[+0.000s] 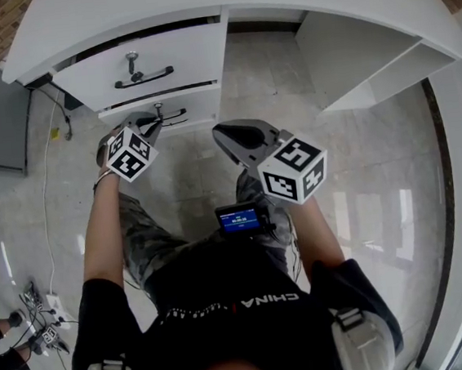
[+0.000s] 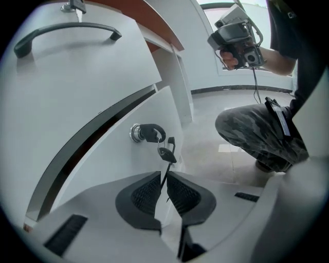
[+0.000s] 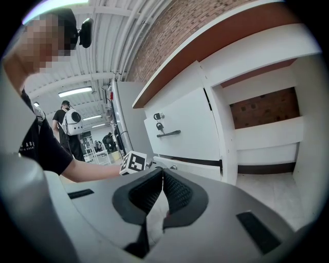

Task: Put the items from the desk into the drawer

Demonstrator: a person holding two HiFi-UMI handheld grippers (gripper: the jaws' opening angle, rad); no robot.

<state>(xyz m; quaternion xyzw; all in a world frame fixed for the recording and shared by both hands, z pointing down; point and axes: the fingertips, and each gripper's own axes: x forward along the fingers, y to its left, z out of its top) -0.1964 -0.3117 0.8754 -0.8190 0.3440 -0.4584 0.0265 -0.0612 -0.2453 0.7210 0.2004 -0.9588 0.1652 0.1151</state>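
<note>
Left gripper on the key at the lower drawer, right gripper held off.

Nearest to me, the left gripper (image 2: 164, 181) has its jaws pressed almost together on the blade of a hanging key (image 2: 167, 153). That key dangles from a second key (image 2: 147, 133) that sits in the lock of the lower drawer (image 2: 110, 164), and the white drawer front is right ahead. My bent knee (image 2: 257, 134) crowds in just to the right. The right gripper (image 3: 162, 177) hangs beside it, well back from the desk (image 1: 195, 3). Its jaws are closed together with nothing between them. Above a dark gap comes the upper drawer (image 2: 72, 82) with its black handle (image 2: 67, 32). Further right is an open shelf bay (image 3: 264, 110) over bare floor (image 1: 261, 78). Far behind, a person (image 3: 69, 123) stands with a backpack.
</note>
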